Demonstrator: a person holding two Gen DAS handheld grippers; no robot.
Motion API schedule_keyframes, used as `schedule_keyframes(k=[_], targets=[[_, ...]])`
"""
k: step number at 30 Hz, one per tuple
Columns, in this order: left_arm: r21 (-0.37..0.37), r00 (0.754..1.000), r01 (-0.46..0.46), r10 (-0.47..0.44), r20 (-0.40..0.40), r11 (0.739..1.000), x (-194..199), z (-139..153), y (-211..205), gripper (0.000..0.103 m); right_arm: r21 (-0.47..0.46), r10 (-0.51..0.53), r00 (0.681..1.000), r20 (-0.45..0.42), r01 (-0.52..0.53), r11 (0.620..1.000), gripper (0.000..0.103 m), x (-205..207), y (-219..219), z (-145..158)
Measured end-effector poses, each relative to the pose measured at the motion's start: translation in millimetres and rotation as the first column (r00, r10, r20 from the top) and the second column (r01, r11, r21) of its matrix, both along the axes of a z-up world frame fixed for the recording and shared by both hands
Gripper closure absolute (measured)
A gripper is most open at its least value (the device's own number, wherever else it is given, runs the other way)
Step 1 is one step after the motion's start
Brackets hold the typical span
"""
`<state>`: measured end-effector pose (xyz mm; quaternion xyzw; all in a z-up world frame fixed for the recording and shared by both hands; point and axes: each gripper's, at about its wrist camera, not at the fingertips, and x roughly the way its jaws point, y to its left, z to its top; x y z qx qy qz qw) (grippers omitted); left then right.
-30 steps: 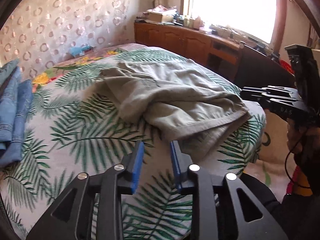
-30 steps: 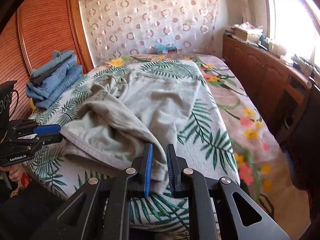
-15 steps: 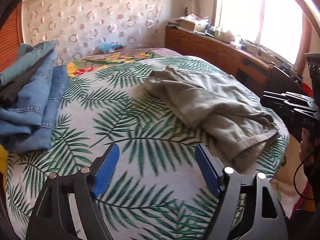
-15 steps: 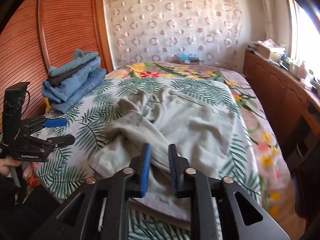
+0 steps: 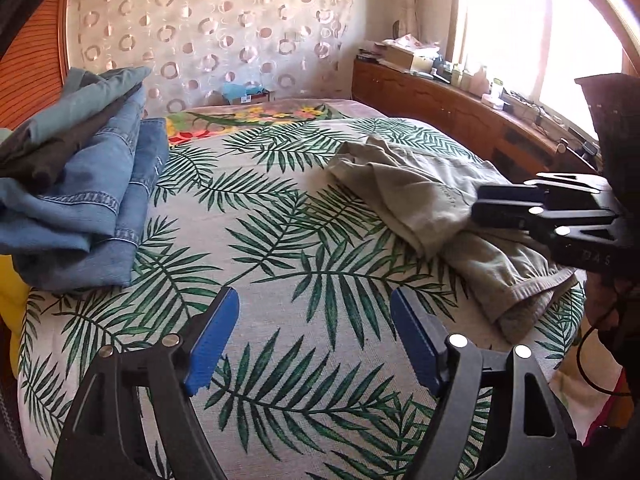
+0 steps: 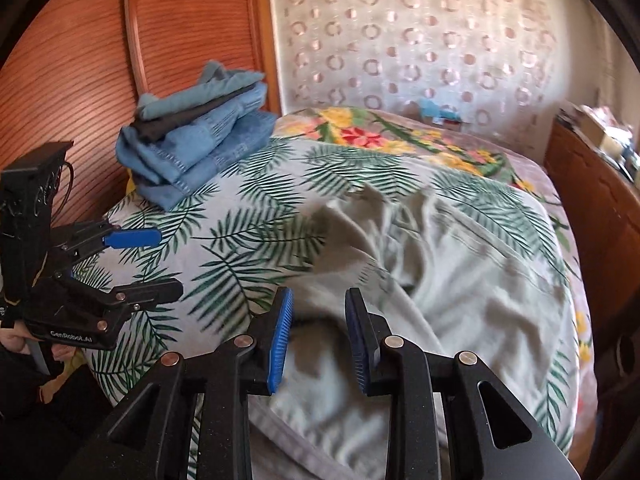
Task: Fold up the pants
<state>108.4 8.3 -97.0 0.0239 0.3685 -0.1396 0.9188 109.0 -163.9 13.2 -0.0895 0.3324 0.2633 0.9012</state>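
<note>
Right wrist view: right tongs [image 6: 318, 338] apart, empty, just over the rumpled grey pants [image 6: 460, 300] on the bed [image 5: 280, 320]. Left tongs [image 5: 314, 338] wide apart over bare bedspread. Frame's blurred; probably best to pinch the near hem and flatten before folding.

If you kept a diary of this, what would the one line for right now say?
stage: pants unfolded | grey pants: crumpled on bed | left gripper: jaws open, empty | right gripper: jaws open over pants | folded jeans stack: aside
</note>
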Motion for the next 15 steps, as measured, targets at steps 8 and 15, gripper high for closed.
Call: schedule_keyframes(k=[8,15], targets=[[-0.003,1.000,0.003,-0.003,-0.006,1.000,-1.8,-4.1,1.7,0.024,-0.114,0.054,0.996,-0.064,-0.061,0.992,0.075,21.8,26.9,-21.3],[-0.005,1.000,0.000,0.000,-0.011,1.000,-2.1,-6.1,3.1,0.024,-0.161,0.051,0.996,-0.078,-0.063,0.985,0.091,33.4,37.1,-29.7]])
